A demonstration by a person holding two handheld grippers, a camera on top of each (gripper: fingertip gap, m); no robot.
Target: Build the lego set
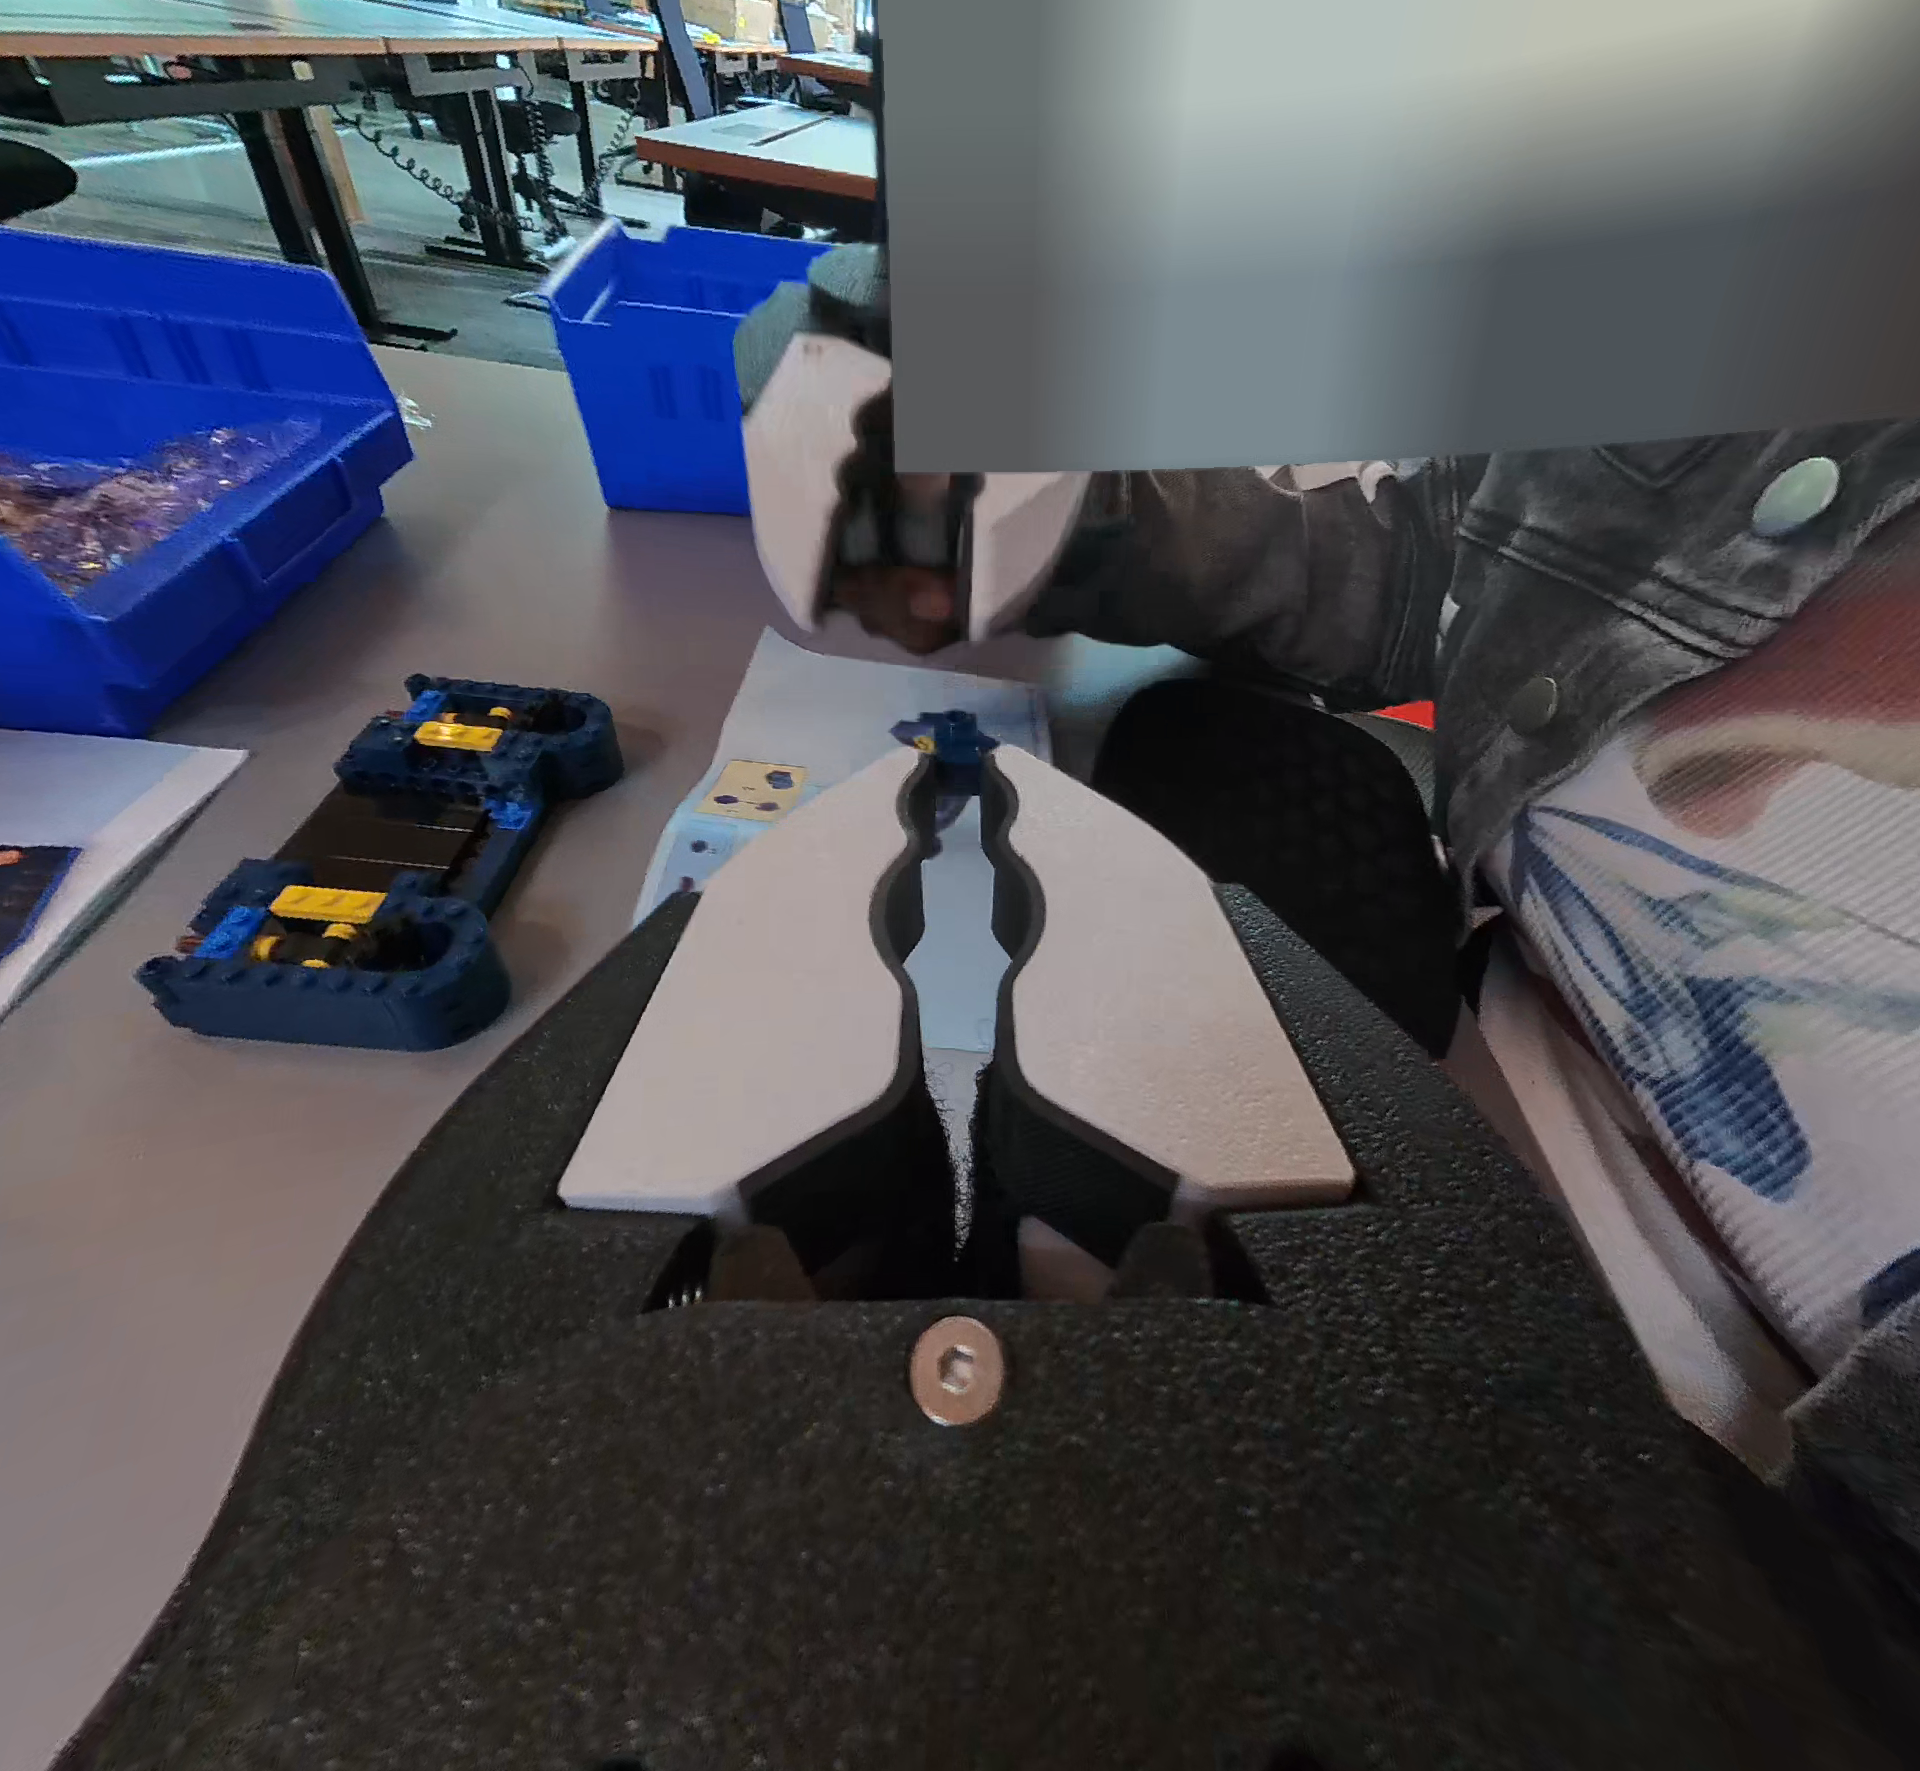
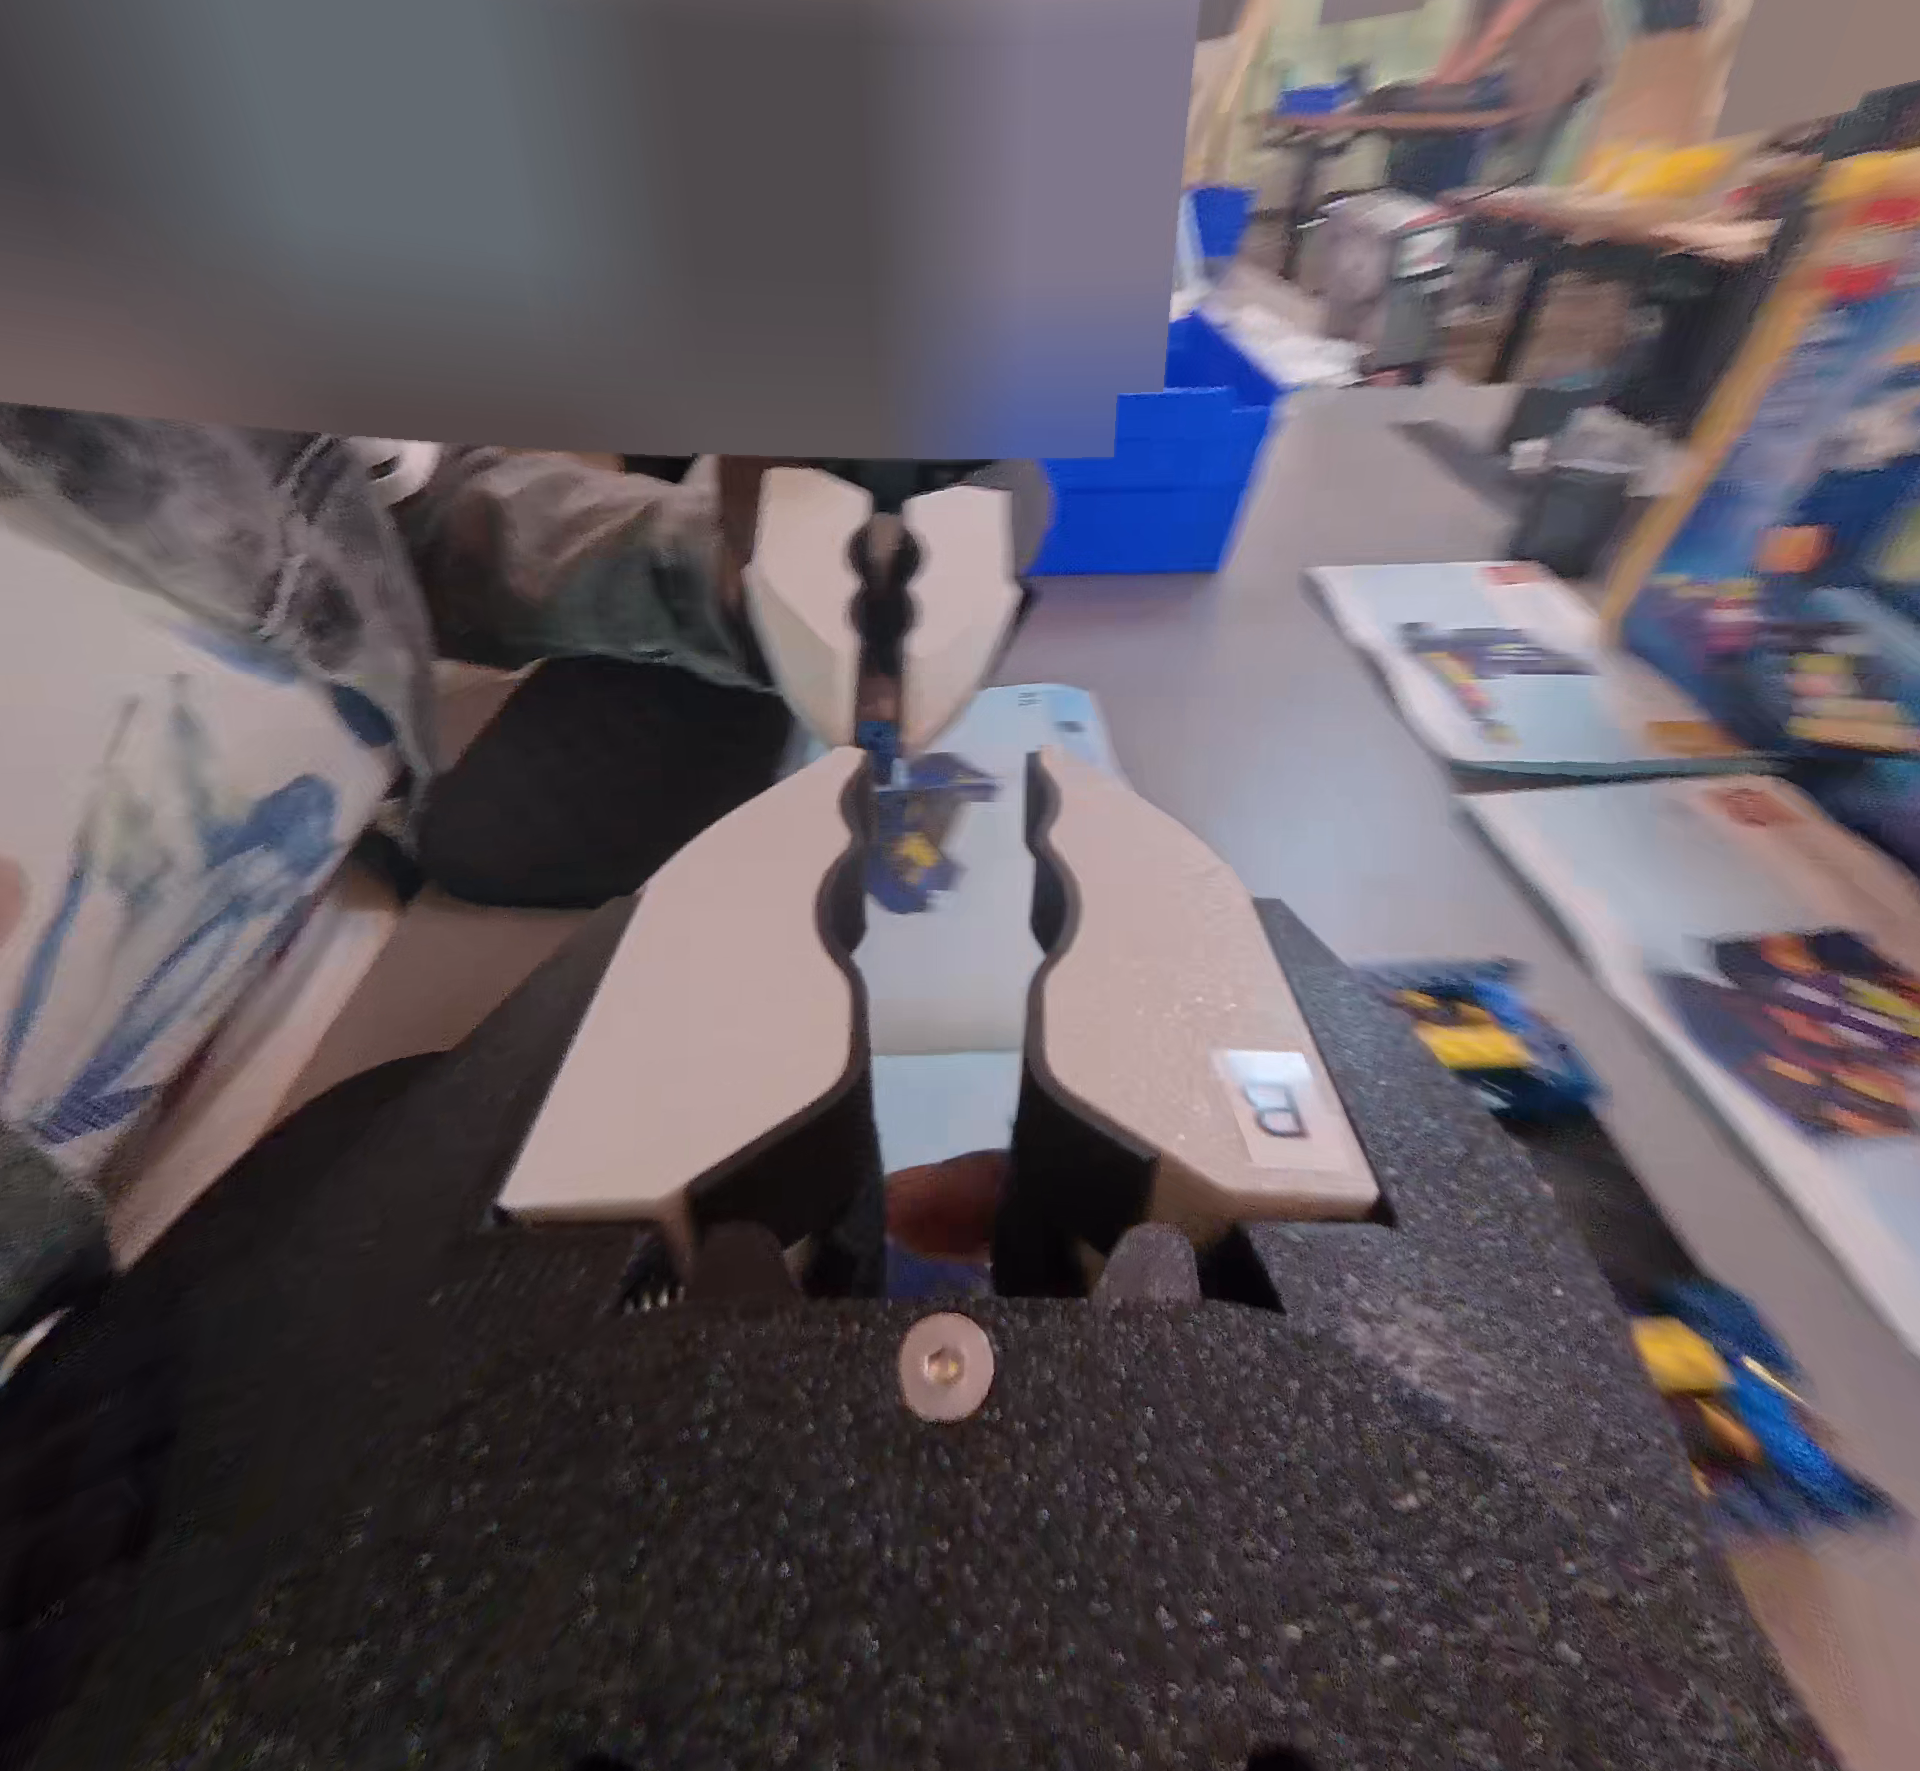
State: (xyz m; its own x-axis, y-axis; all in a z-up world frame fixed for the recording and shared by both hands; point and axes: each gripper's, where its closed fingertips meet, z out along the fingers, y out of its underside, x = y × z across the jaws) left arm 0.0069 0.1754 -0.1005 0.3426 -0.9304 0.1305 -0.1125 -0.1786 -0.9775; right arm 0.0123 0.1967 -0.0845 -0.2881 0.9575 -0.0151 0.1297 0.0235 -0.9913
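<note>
In the left wrist view my left gripper [image 1: 951, 760] is shut on a small dark blue brick piece [image 1: 951, 739] with a yellow spot, which sticks out past the fingertips above a printed instruction sheet [image 1: 831, 713]. The right wrist view shows the same: the left gripper [image 2: 881, 719] pinches the piece's blue end, and the rest of the piece [image 2: 914, 838] hangs between my right gripper's fingers. My right gripper [image 2: 945, 765] is open; its right finger stands clear of the piece. It also shows in the left wrist view [image 1: 899, 599], facing the left gripper, jaws apart.
A dark blue, black and yellow brick model [image 1: 384, 869] lies on the grey table [image 1: 208, 1254]. Two blue bins [image 1: 156, 495] [image 1: 665, 371] stand behind. Open booklets [image 2: 1507, 661], a colourful box [image 2: 1787, 474] and loose bricks [image 2: 1486, 1035] lie to the right. A person's jacket sleeve [image 1: 1247, 568] is close. My left and right fingertips are right by each other.
</note>
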